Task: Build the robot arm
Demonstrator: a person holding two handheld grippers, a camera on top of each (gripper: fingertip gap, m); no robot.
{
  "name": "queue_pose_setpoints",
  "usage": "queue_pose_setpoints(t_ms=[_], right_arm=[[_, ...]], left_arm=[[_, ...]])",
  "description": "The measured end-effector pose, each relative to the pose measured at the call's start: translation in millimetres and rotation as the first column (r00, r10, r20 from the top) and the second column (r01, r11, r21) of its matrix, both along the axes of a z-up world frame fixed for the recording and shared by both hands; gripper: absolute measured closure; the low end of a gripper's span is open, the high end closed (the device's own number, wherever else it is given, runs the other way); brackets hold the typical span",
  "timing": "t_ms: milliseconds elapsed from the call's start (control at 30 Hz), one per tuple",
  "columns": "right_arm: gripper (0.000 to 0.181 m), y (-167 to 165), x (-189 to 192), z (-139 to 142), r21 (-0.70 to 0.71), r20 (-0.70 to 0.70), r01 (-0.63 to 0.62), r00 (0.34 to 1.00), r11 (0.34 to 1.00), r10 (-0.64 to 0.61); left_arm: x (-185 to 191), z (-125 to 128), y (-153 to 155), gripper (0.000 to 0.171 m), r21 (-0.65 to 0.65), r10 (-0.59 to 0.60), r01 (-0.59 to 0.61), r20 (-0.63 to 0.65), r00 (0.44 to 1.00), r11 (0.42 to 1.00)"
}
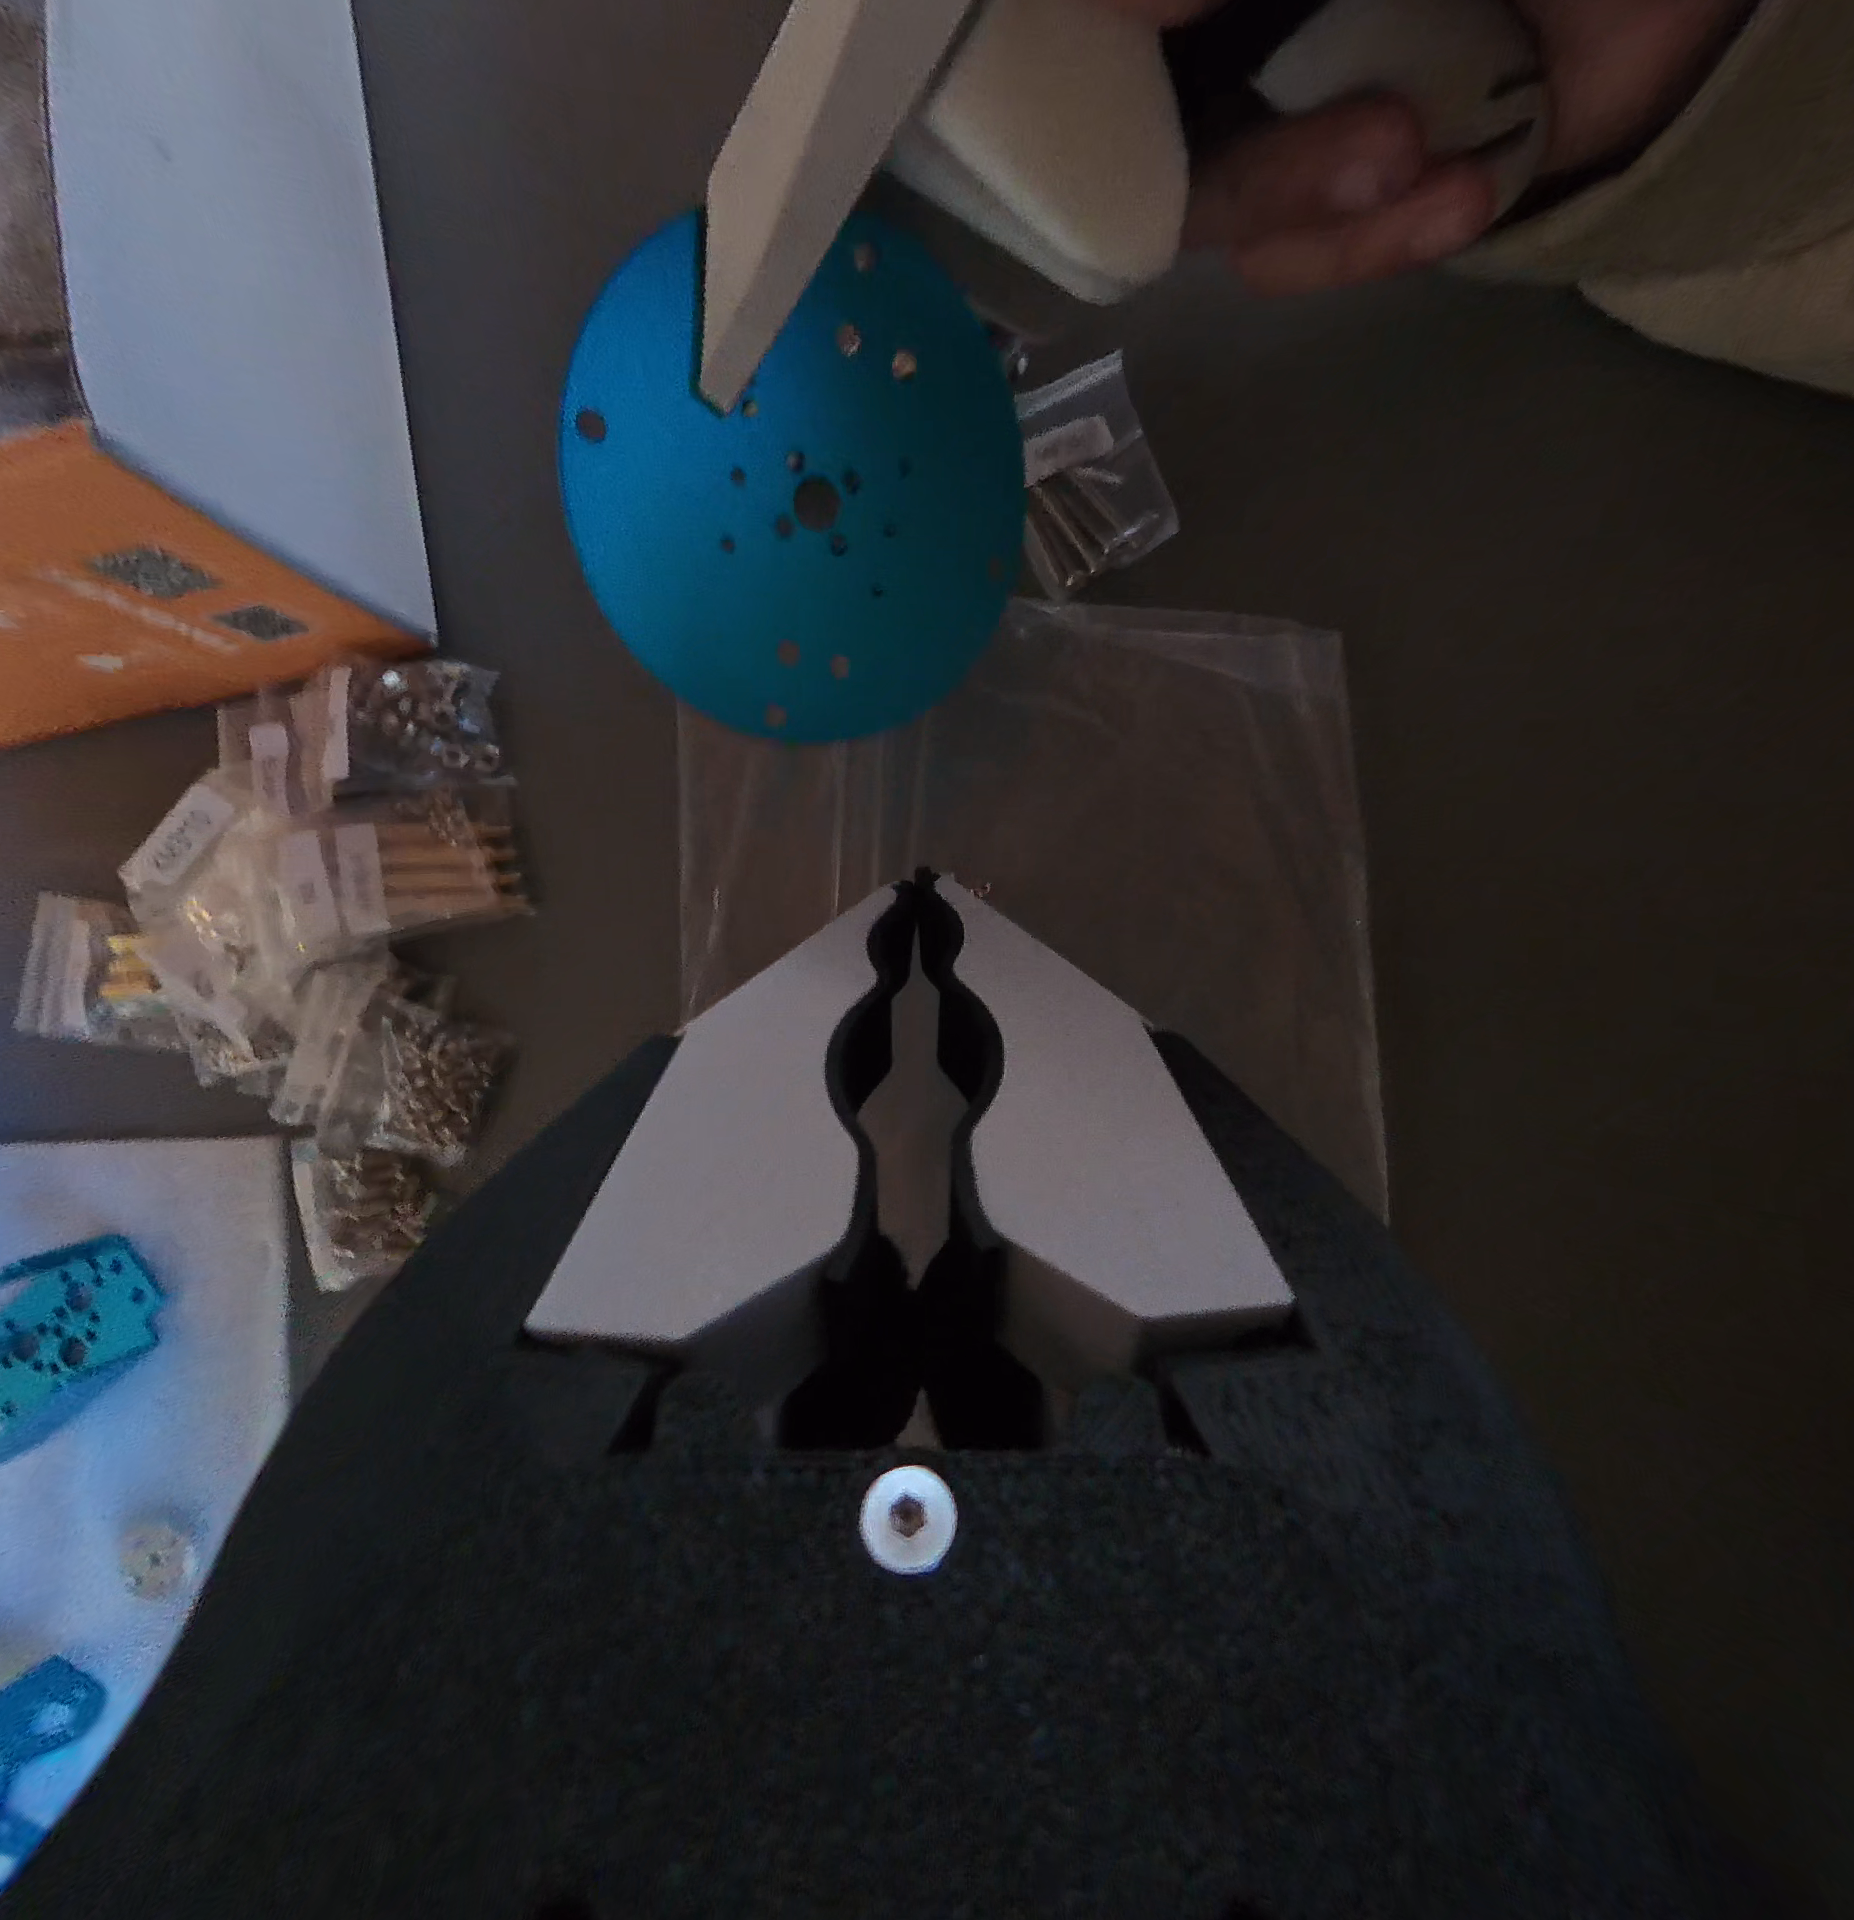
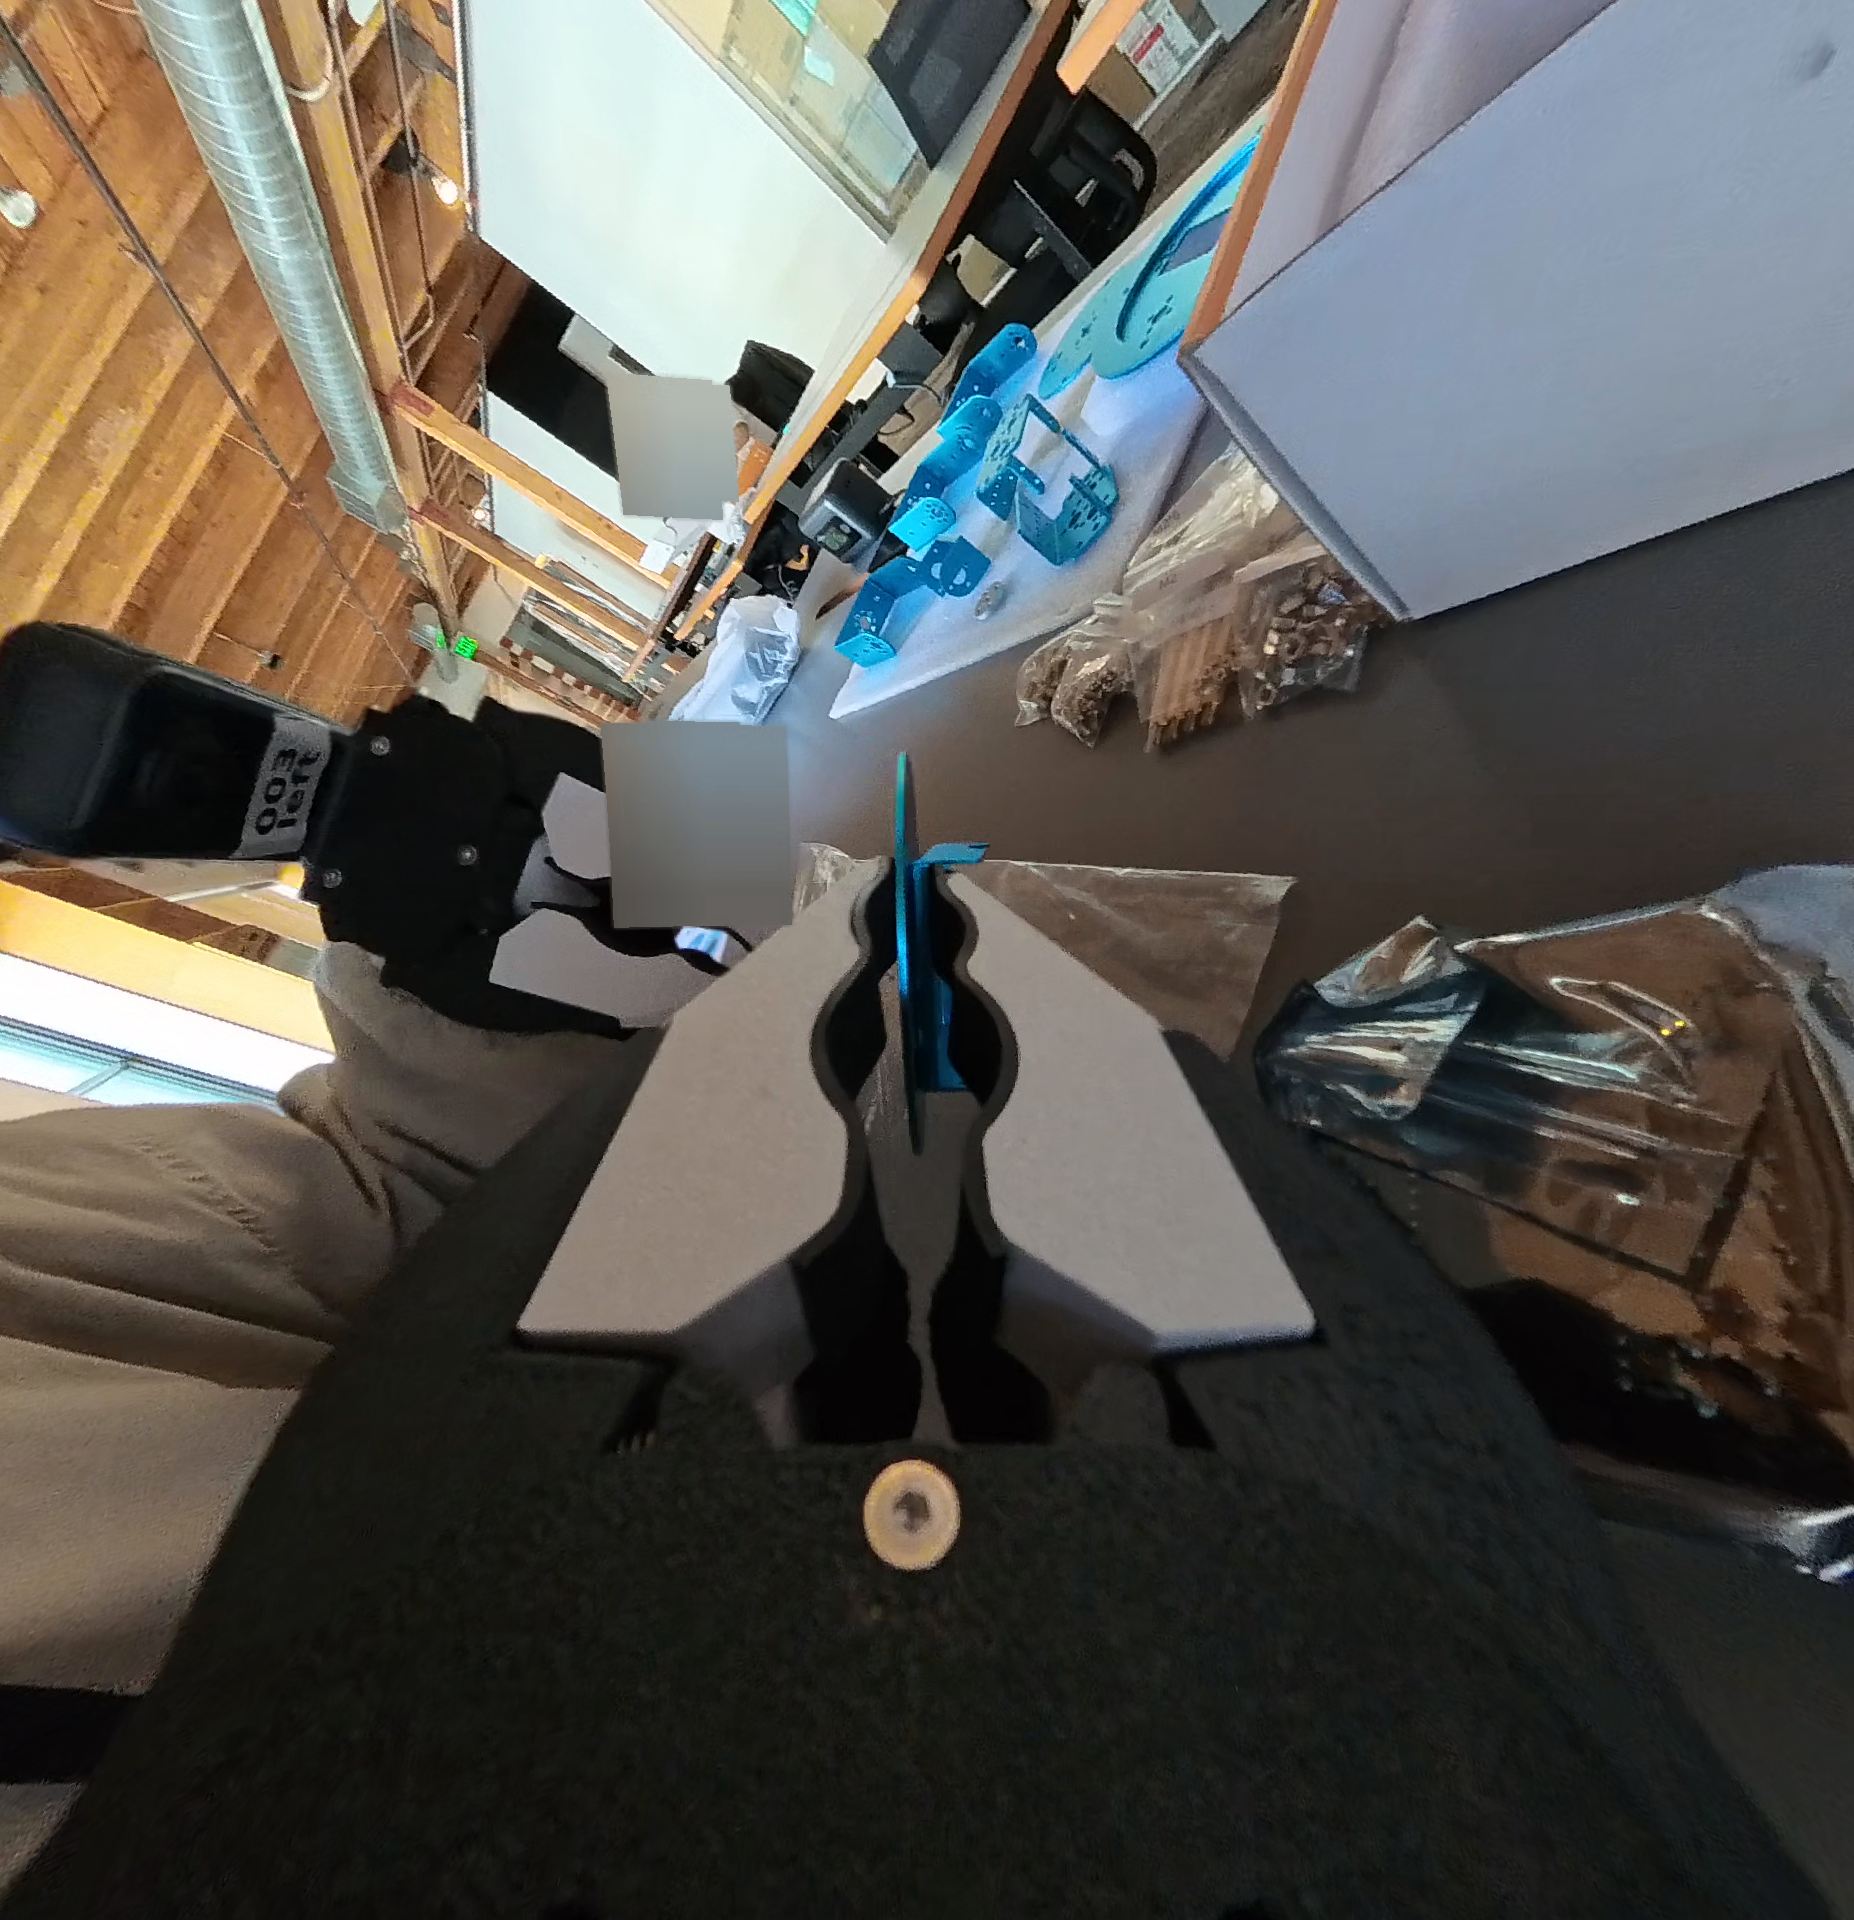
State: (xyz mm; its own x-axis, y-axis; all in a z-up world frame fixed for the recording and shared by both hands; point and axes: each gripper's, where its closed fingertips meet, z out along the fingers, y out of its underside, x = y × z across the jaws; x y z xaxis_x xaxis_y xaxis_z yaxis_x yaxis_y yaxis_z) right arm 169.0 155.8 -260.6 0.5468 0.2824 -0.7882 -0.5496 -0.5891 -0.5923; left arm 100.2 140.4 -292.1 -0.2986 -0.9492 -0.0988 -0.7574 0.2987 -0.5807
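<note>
A: Right gripper (image 2: 918, 883) clamped on blue disc (image 1: 793, 488), edge-on between the fingers, off the table (image 1: 1525, 727).

B: Left gripper (image 1: 928, 883) closed, pinching clear bag (image 1: 1110, 779) just ahead. Best kept steady.

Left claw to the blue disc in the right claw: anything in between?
Nothing visible. The left claw, shut, faces the blue disc across open space; only a clear plastic bag lies flat beneath the gap. The right claw grips the disc's far edge.
</note>
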Motion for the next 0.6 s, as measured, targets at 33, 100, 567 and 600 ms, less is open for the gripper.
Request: queue_pose_setpoints(t_ms=[33, 100, 567, 600], right_arm=[[0.178, 0, 1, -1, 0.000, 0.007, 0.007, 1.000, 1.000, -0.007], [0.178, 2, 6, -2, 0.000, 0.024, 0.026, 0.999, 1.000, -0.026], [0.178, 3, -9, -4, 0.012, -0.014, -0.043, 0.999, 0.999, 0.043], [0.178, 3, -8, -5, 0.013, -0.005, -0.038, 0.999, 0.999, 0.039]], left_arm=[[-3, -5, 2, 0.171, -0.003, 0.027, -0.027, -0.002, 1.000, 1.000], [-9, -14, 7, 0.168, -0.003, 0.090, -0.090, -0.008, 0.996, 0.996], [-89, 5, 2, 0.154, -0.103, 0.491, -0.480, 0.159, 0.856, 0.871], [-93, 2, -4, 0.154, -0.124, 0.503, -0.489, 0.167, 0.848, 0.864]])
